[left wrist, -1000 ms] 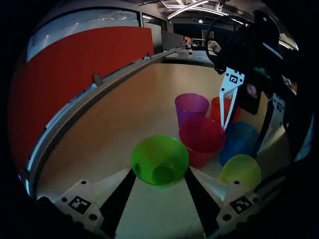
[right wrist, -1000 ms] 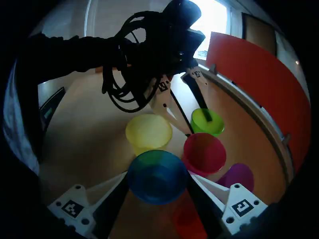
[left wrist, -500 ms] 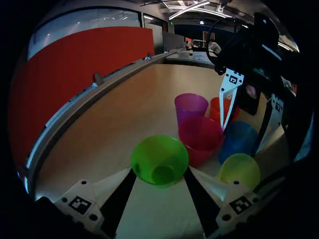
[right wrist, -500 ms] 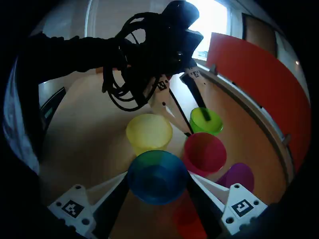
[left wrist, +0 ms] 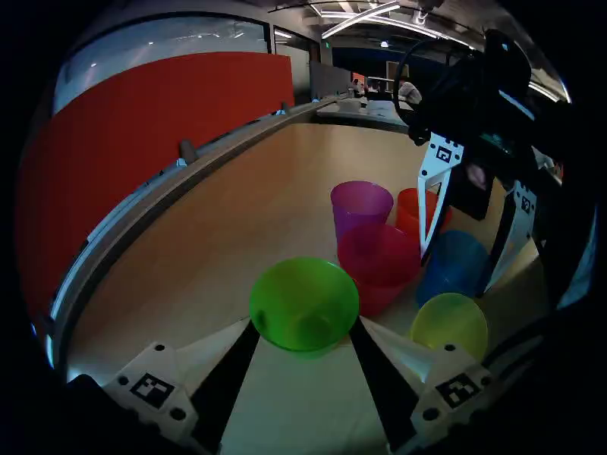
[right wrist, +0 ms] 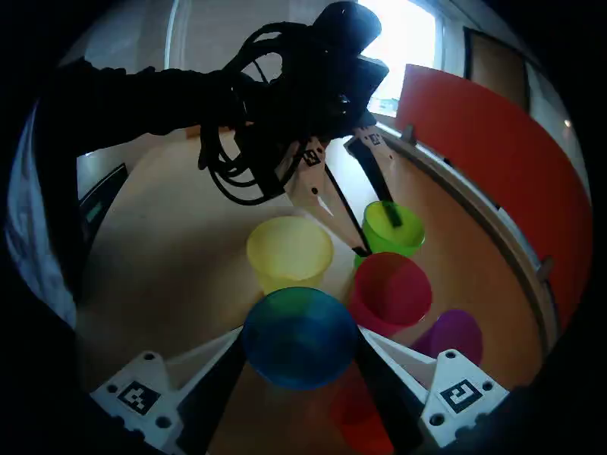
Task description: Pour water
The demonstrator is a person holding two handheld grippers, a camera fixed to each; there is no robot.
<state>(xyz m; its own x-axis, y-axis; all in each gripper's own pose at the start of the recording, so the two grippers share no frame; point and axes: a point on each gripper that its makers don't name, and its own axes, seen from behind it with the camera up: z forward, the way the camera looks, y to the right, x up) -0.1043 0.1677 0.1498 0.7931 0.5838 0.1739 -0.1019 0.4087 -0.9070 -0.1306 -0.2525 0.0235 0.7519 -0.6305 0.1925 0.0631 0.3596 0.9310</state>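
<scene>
Dim, edge-warped views; the window [right wrist: 406, 38] glares, ceiling strips [left wrist: 356, 14] glow overhead.

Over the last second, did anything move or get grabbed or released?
Barely. The left gripper raised the green cup slightly; in the right gripper view it sits a touch higher. Nothing was taken or released: it stays shut on that cup, the right gripper on the blue cup. The red cup, yellow cup and purple cup look unmoved.

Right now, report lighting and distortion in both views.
Left gripper view: dim and bluish, the ceiling strip lights glare, the fisheye bows the table rail, the green cup is sharp. Right gripper view: the window is blown out white, leaving the sleeve a black silhouette.
</scene>
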